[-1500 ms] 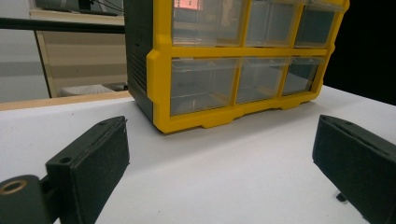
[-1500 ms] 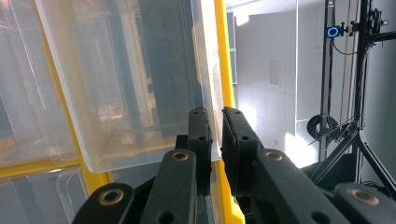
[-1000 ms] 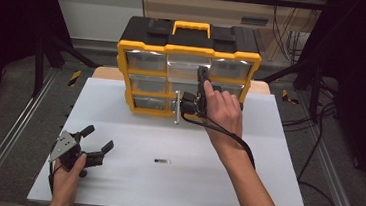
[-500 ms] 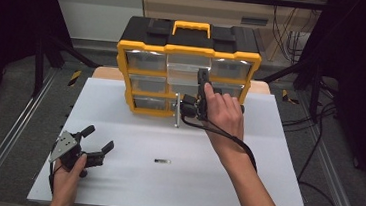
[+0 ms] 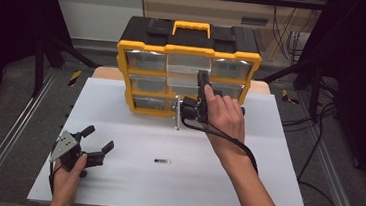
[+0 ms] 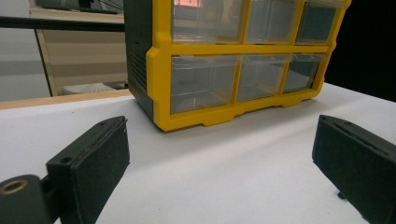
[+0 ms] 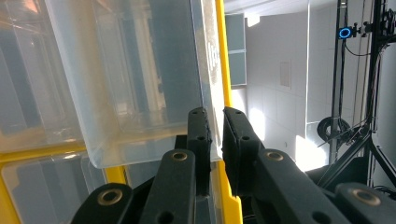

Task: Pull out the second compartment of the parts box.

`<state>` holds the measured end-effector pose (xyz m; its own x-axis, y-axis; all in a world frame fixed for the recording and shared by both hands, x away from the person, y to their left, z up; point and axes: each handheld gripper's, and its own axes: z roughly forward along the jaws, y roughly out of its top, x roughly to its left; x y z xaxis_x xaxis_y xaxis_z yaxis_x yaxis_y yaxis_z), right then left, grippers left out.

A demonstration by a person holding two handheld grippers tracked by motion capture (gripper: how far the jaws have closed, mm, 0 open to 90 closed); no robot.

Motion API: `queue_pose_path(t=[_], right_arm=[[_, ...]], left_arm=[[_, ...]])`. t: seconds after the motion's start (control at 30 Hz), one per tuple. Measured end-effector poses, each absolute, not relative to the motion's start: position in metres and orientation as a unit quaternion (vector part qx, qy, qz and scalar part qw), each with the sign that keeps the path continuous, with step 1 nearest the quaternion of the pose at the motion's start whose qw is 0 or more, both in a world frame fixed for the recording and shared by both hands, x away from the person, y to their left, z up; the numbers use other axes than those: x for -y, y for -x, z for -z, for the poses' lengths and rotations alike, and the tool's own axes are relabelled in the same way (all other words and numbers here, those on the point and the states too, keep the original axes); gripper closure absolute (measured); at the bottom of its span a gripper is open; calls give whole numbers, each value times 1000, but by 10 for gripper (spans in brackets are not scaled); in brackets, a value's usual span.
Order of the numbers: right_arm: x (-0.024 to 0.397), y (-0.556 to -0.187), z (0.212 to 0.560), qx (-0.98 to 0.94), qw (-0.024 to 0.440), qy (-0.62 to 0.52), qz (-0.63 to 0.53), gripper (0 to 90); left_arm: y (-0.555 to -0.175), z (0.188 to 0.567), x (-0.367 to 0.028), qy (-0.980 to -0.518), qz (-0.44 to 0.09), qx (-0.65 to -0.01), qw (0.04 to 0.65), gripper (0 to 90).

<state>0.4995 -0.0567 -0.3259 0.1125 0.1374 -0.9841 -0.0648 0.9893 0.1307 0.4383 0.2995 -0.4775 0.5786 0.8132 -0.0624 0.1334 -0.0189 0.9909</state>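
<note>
Right gripper jaws clamp the front wall of the clear drawer, now drawn slightly farther from the organizer's top row; we continue withdrawal. Left gripper rests wide, empty.

White table: organizer (yellow-framed), small dark piece.

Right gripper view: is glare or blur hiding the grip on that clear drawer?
Right gripper view: bright backlight beyond the clear drawer washes out its edge, yet the fingers stay sharp, pinching its front wall. Left gripper view: evenly lit, near fingers slightly soft. High view: dark surroundings, table bright, no glare.
</note>
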Motion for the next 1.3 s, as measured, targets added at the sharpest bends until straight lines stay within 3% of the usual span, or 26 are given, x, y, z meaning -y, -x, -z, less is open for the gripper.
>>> queue_pose_path(t=[1.3], right_arm=[[55, -482, 324, -665, 743, -24, -73, 807]], left_arm=[[-439, 478, -301, -655, -286, -365, 596, 40]])
